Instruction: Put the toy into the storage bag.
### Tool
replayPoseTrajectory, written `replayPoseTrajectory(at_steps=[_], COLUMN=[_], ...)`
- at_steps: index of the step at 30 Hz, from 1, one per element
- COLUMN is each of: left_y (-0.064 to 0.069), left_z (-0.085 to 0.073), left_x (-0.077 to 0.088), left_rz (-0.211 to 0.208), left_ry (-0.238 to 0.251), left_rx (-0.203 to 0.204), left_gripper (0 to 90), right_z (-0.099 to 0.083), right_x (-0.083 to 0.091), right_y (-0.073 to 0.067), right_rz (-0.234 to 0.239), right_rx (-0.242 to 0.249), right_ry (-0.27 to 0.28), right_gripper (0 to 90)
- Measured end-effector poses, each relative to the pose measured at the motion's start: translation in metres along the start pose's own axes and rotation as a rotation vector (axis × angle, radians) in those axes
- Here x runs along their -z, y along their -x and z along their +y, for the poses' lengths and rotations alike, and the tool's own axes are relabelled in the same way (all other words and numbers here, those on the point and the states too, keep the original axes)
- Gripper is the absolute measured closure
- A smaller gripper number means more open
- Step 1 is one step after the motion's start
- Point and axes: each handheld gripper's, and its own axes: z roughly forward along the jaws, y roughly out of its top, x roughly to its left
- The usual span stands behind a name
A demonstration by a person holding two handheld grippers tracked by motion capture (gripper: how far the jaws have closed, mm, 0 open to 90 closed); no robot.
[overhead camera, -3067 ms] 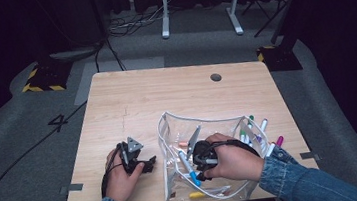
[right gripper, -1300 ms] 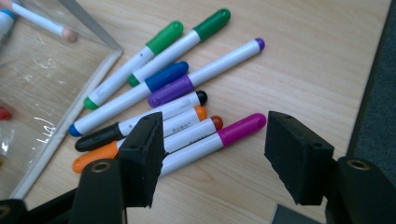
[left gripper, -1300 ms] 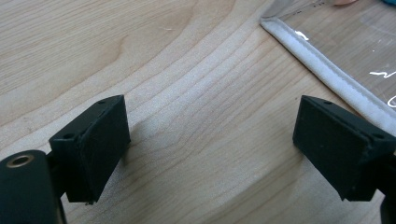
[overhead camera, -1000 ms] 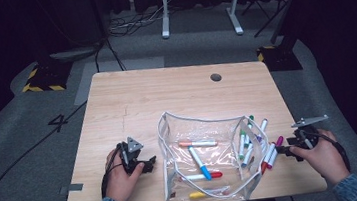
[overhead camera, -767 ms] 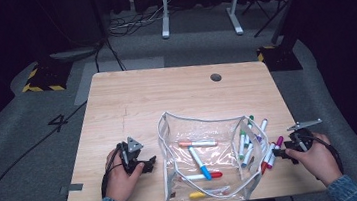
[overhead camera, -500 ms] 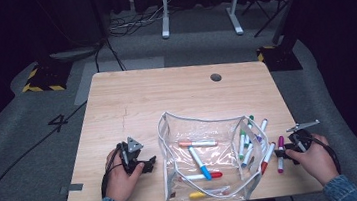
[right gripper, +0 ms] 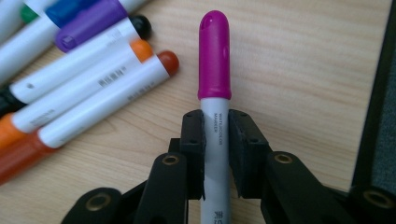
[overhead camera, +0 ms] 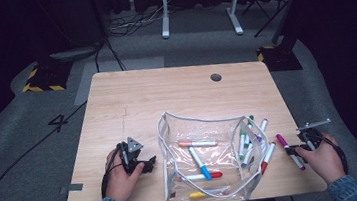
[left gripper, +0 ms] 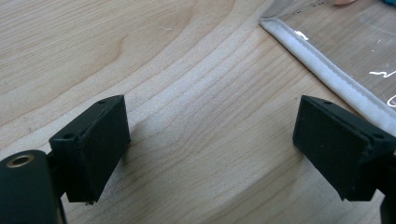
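A clear zip pouch (overhead camera: 207, 157) lies open near the table's front edge with several markers inside. More markers (overhead camera: 256, 137) lie loose along its right side. My right gripper (overhead camera: 295, 150) sits at the table's right edge; its jaws have just been closing and are now shut on a magenta-capped marker (overhead camera: 289, 150). In the right gripper view the pads press the white barrel of that marker (right gripper: 215, 88), cap pointing away. My left gripper (overhead camera: 148, 164) rests on the wood left of the pouch, jaws wide open with bare table between them; the pouch's white zip edge (left gripper: 327, 74) runs past its right jaw.
The wooden table (overhead camera: 166, 101) has a round cable hole (overhead camera: 216, 77) at the back right. Orange, red, purple and blue markers (right gripper: 88, 79) lie just left of the held marker. The table's right edge (right gripper: 373, 116) is close beside the right gripper. Grey carpet and cables surround the table.
The right hand went from over the pouch out to the table's right edge. There its jaws closed on the magenta marker. The left hand stayed still.
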Motion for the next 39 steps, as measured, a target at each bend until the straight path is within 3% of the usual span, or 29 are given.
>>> replayPoseTrajectory(at_steps=[8, 23, 30, 32, 39], left_y=[0.0, 0.0, 0.0, 0.0, 0.0], left_z=[0.0, 0.0, 0.0, 0.0, 0.0], left_x=[0.0, 0.0, 0.001, 0.0, 0.0], left_rz=[0.0, 0.001, -0.004, -0.004, -0.005], left_ry=[0.0, -0.003, -0.008, -0.006, -0.006], left_rx=[0.0, -0.001, -0.001, 0.002, 0.002], left_gripper=[11.3, 11.2, 11.1, 11.1, 11.1], right_z=[0.02, 0.066, 0.085, 0.089, 0.101], right_x=[0.039, 0.113, 0.136, 0.142, 0.146], right_y=[-0.011, -0.048, -0.078, -0.087, -0.123], right_rz=[0.039, 0.121, 0.146, 0.163, 0.242], right_rx=[0.066, 0.188, 0.284, 0.292, 0.409], right_ry=[0.065, 0.175, 0.206, 0.202, 0.173], right_gripper=[77.6, 77.6, 77.6, 77.6, 77.6])
